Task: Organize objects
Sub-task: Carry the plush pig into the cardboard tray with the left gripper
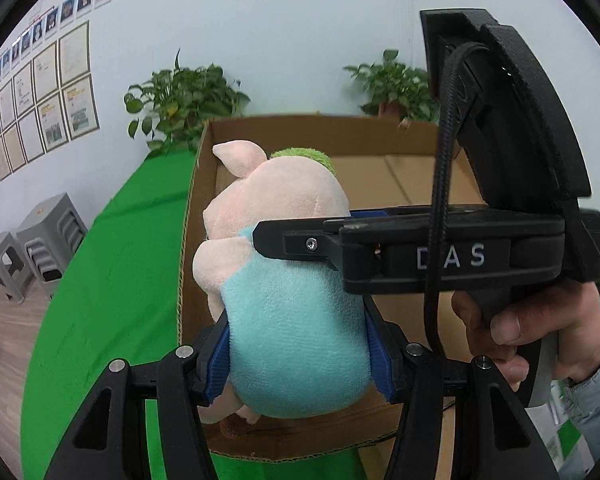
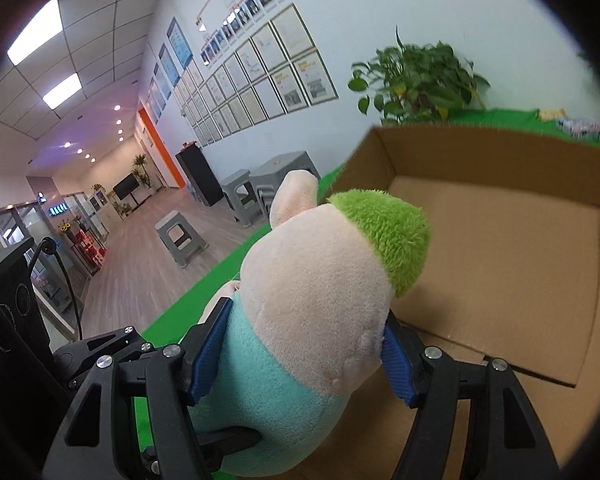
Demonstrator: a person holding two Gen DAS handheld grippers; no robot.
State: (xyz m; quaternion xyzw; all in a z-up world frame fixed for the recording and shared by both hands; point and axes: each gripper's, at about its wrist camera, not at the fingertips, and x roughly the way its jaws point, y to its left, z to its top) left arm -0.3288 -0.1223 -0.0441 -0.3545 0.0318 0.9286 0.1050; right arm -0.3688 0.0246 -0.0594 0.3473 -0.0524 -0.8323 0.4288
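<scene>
A plush pig [image 1: 284, 280] with a pink head, teal body and green tuft is held over the open cardboard box [image 1: 380, 136]. My left gripper [image 1: 300, 356] is shut on its teal body, blue pads pressing both sides. My right gripper [image 1: 300, 236] reaches in from the right, held by a hand, and clamps the pig near the neck. In the right wrist view the right gripper [image 2: 304, 348] is shut on the pig [image 2: 320, 300], above the box's left front corner [image 2: 500, 264]. The inside of the box shows bare cardboard.
The box stands on a green-covered table [image 1: 112, 280]. Potted plants [image 1: 180, 100] stand behind the box against the white wall. Grey stools [image 1: 40, 240] stand on the wooden floor to the left. Small items [image 2: 576, 124] lie on the green cloth at the far right.
</scene>
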